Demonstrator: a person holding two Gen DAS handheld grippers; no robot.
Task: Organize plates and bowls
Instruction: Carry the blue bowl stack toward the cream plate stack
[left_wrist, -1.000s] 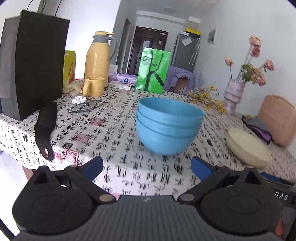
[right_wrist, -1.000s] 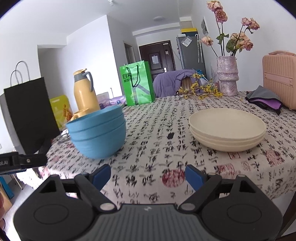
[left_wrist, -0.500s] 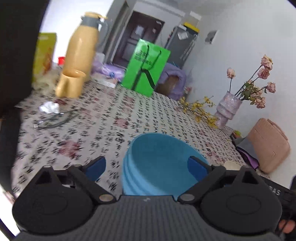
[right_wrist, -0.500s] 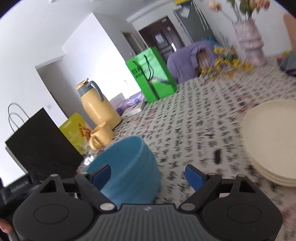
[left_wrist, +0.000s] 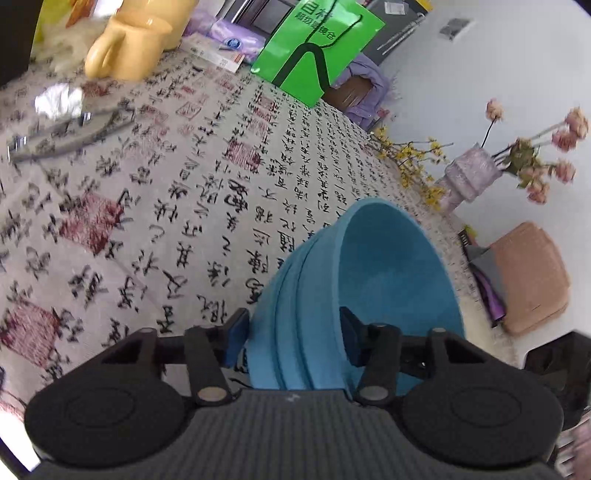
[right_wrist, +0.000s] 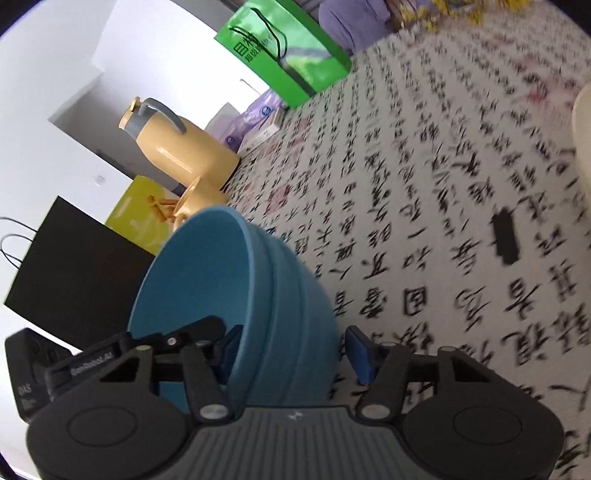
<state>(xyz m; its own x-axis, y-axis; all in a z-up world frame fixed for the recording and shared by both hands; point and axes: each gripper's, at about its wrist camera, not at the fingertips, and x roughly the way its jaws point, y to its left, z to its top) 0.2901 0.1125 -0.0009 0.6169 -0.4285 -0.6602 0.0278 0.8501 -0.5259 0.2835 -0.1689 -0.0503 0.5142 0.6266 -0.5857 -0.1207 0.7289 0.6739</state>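
A stack of three blue bowls (left_wrist: 369, 288) stands on the calligraphy-print tablecloth (left_wrist: 166, 206). My left gripper (left_wrist: 291, 339) straddles the stack's left rim, one finger outside and one inside the top bowl, and looks shut on it. My right gripper (right_wrist: 295, 350) straddles the opposite rim of the same bowls (right_wrist: 236, 288), one pad inside and one outside; its outer pad stands slightly off the wall. The edge of the cream plates (right_wrist: 581, 133) shows at the right of the right wrist view.
A yellow mug (left_wrist: 129, 51), a green bag (left_wrist: 317, 44), a crumpled tissue and metal tool (left_wrist: 66, 122), a vase of flowers (left_wrist: 472, 177) and a pink case (left_wrist: 528, 277) lie around. A yellow thermos (right_wrist: 177, 147) and a black bag (right_wrist: 70, 266) stand behind the bowls.
Both grippers moved in from the table's edge and tilted down onto the blue bowl stack. Their fingers narrowed around opposite rims.
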